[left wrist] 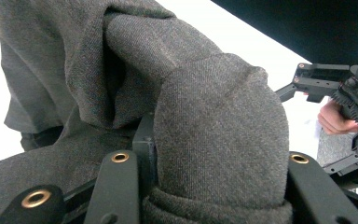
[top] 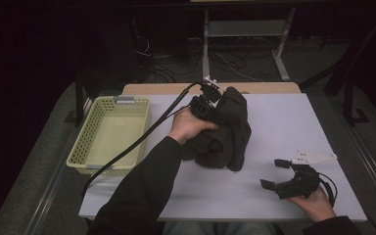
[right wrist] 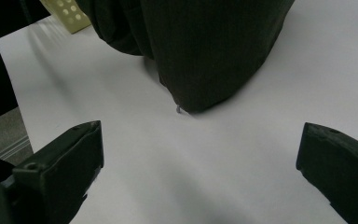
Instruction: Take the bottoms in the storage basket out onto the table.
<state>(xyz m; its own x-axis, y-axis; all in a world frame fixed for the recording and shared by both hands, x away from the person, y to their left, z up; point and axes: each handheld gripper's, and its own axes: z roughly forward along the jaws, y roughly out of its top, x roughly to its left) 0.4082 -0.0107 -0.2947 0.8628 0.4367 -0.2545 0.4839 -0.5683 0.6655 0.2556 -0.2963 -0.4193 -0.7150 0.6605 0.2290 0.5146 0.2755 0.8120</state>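
Note:
A dark grey cloth (top: 231, 132) lies bunched on the white table (top: 284, 117), raised at its far end. My left gripper (top: 214, 108) is at that raised end, and the left gripper view shows a thick fold of the cloth (left wrist: 214, 116) pinched between the jaws of the left gripper (left wrist: 214, 179). My right gripper (top: 274, 174) rests open near the table's front right, apart from the cloth. In the right gripper view the right gripper (right wrist: 200, 133) has its jaws spread wide over bare table, with the cloth's hem (right wrist: 200, 56) just beyond them.
A pale green perforated basket (top: 108, 134) stands on the table's left side with nothing in it; its corner (right wrist: 67, 14) shows in the right gripper view. A black cable (top: 142, 139) trails from the left gripper across the basket's right rim.

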